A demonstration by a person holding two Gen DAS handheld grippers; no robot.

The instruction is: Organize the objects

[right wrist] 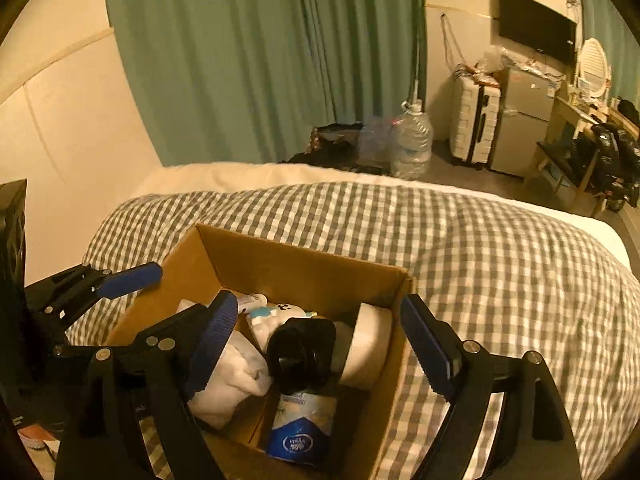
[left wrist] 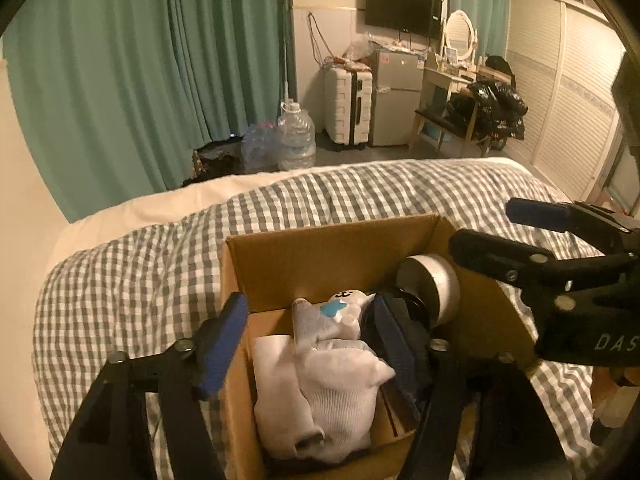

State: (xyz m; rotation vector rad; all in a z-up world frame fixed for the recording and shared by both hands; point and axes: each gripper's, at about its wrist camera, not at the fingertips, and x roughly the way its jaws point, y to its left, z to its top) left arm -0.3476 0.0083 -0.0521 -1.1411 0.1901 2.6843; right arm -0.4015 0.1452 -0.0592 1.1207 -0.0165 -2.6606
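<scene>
Fingers on both our grippers stand wide with nothing between the pads. Our left gripper (left wrist: pixel 310 344) straddles the near left corner of the cardboard box (left wrist: pixel 332 248): its left finger sits outside the box wall over the checked quilt (left wrist: pixel 132 280), its right finger is down inside, and the white socks (left wrist: pixel 340 396) lie loose in the box beneath the gap, touched by neither pad as far as we can see. Our right gripper (right wrist: pixel 320 348) does the same on the other side, left finger over the box's inside, right finger beyond the right-hand wall.

Below it we see a black-capped bottle with a blue and white label (right wrist: pixel 302 412) lying in the near compartment, its cap (right wrist: pixel 300 354) tilted up toward us. Just past the socks lies a small white figure with a face and a blue patch (left wrist: pixel 346 306), and against the right wall a roll with a dark face and silvery side (left wrist: pixel 430 286); from the right wrist that wall shows a pale roll (right wrist: pixel 370 344). We cannot tell whether a divider splits the whole box.

We judge the step to be the release: things are down in the box and both hands are free. Next calls for lifting each gripper straight up clear of the walls without snagging the sock fabric or nudging the box across the soft quilt. Beyond the box the quilt looks bare, so we cannot tell what is left to collect.
</scene>
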